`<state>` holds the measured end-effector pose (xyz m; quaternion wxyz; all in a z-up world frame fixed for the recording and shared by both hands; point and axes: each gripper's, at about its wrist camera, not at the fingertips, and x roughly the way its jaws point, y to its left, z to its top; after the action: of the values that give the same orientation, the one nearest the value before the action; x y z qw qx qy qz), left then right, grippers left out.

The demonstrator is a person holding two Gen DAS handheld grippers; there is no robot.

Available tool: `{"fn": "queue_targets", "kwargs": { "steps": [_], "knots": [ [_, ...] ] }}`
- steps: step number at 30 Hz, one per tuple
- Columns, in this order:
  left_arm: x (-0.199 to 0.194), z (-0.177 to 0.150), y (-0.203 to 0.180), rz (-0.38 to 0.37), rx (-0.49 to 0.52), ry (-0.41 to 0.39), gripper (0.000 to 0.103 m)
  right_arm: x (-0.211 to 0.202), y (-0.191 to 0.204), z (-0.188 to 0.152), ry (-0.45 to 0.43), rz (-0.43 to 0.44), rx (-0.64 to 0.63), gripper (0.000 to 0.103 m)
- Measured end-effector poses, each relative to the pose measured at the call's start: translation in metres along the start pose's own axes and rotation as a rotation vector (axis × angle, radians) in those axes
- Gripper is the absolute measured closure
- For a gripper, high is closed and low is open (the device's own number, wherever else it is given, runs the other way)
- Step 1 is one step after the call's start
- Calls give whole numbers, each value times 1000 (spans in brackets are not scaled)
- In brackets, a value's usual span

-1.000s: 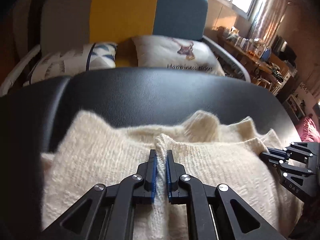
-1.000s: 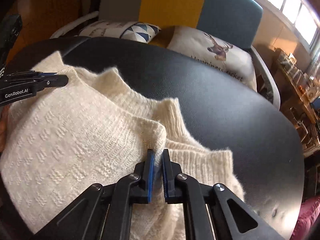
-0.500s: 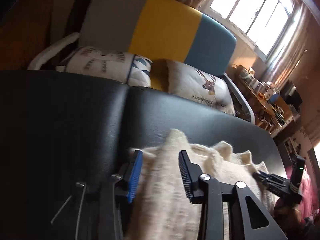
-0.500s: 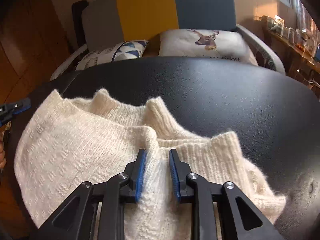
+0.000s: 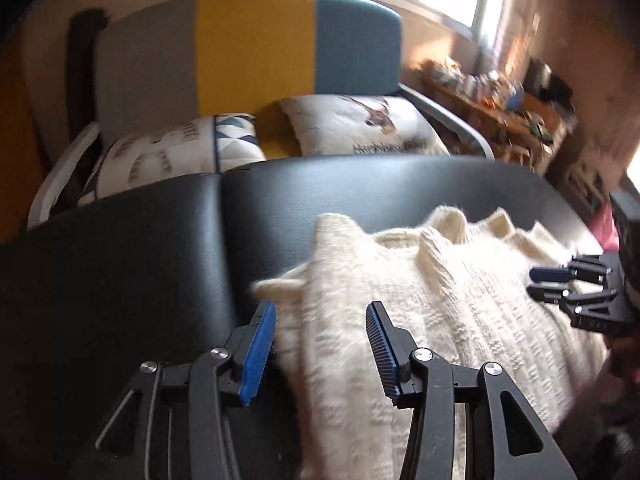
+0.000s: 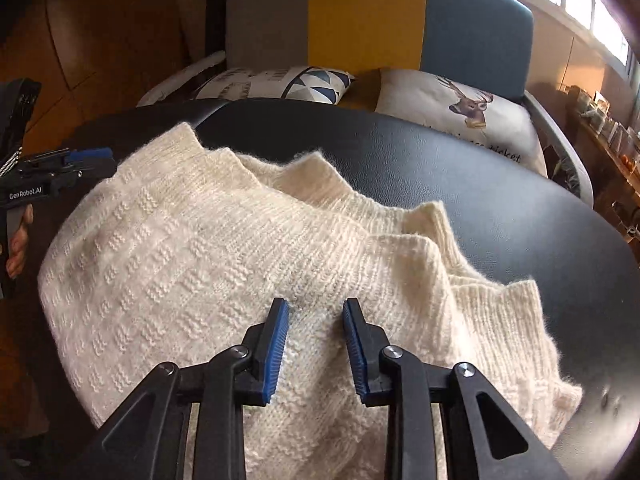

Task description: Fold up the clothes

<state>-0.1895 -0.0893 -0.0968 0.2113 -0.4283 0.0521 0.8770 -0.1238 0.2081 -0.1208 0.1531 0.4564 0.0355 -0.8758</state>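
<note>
Cream knit fills the left wrist view: the sweater (image 5: pixel 440 320) lies in stacked layers on the black padded table (image 5: pixel 160 260), its ribbed edges poking up along the far side. The left gripper (image 5: pixel 320 344) is low over the garment's left edge with its blue pads wide apart, the wool between them but not pinched. Over at the far right, the right gripper (image 5: pixel 560 288) sits above the knit too. This view is smeared, so fine detail is lost.

Now the right wrist view, and it's sharper. The right gripper (image 6: pixel 316 344) has its jaws parted over a raised ridge of fabric, gripping nothing. Several layers overlap here, with ribbed hems staggered one behind another towards the sofa (image 6: pixel 360 20) and its cushions (image 6: pixel 460 112). At the left margin the left gripper (image 6: pixel 72 160) shows with a hand (image 6: pixel 18 240) behind it, jaws apart.

My read: the sweater already sits doubled over into a compact bundle, so at least some folding is in place. Both tools hold nothing. Whether another fold or only tidying remains, these views don't settle.
</note>
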Motion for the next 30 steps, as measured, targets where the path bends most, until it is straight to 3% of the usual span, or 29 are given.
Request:
{"fn": "queue_targets", "kwargs": {
  "steps": [2, 3, 4, 9, 12, 15, 17, 21, 23, 26, 30],
  "knots": [
    [14, 2, -6, 22, 36, 36, 61, 4, -3, -2, 7, 16, 20, 74],
    [17, 1, -9, 34, 49, 41, 72, 6, -5, -3, 11, 24, 30, 74],
    [20, 0, -9, 42, 49, 44, 94, 8, -7, -4, 14, 33, 40, 74],
    [20, -11, 17, 26, -124, 40, 96, 15, -16, -13, -1, 70, 79, 75],
    [20, -17, 32, 17, -228, 38, 95, 16, -19, -21, -40, 81, 91, 75],
    [18, -19, 43, 2, -315, 48, 87, 14, -18, -23, -53, 83, 89, 75],
    [8, -16, 45, 25, -353, 46, 70, 7, -22, -22, -34, 107, 114, 74],
    [-31, -22, 38, 93, -389, -47, 62, -53, -54, -44, -98, 207, 227, 73],
    [-48, -32, 29, 56, -402, -77, 56, -84, -70, -55, -130, 257, 285, 70],
    [-57, -40, 5, -15, -389, -83, 51, -128, -106, -99, -143, 348, 418, 65],
    [-53, -42, -45, -122, -332, -60, 50, -141, -129, -165, -63, 365, 500, 64]
  ]
}}
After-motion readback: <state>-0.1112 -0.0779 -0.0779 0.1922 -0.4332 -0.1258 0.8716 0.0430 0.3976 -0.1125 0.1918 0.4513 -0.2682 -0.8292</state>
